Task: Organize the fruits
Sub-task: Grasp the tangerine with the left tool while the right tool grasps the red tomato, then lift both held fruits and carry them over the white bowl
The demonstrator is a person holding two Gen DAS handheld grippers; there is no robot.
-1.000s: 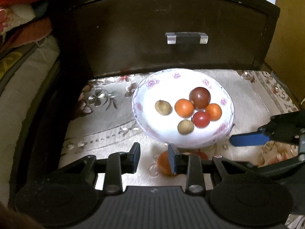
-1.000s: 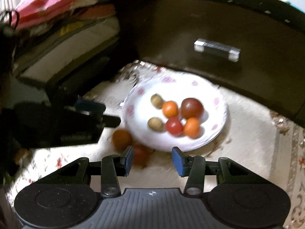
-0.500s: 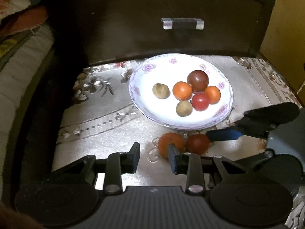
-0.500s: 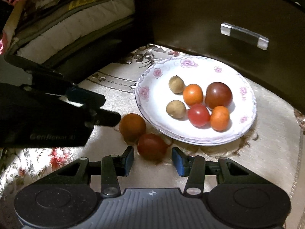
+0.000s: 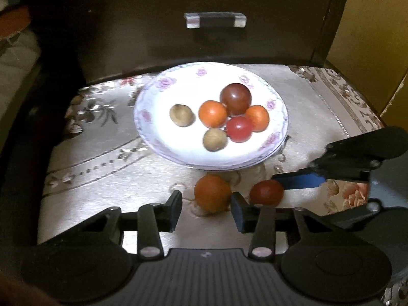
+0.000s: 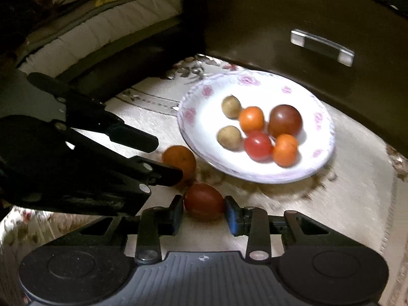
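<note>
A white flowered plate [image 5: 178, 148] [image 6: 316, 163] holds several small fruits: orange, red, dark red and brown ones. On the cloth in front of it lie an orange fruit [image 5: 212, 195] [image 6: 179, 162] and a dark red fruit [image 5: 266, 192] [image 6: 204, 201]. My left gripper [image 5: 207, 210] is open, with the orange fruit between its fingertips, near the right finger. My right gripper [image 6: 204, 213] is open, its pads on either side of the dark red fruit and close to it; it also shows in the left wrist view [image 5: 297, 179].
A dark wooden drawer front with a metal handle [image 5: 215, 20] [image 6: 322, 47] stands right behind the plate. The flowered cloth [image 5: 102, 168] covers the surface. Folded bedding [image 6: 102, 28] lies to the left. A yellow wall [image 5: 372, 38] is at the right.
Both grippers have moved forward towards the two loose fruits. The dark red fruit now sits between my right fingers and the orange fruit between my left fingers.
</note>
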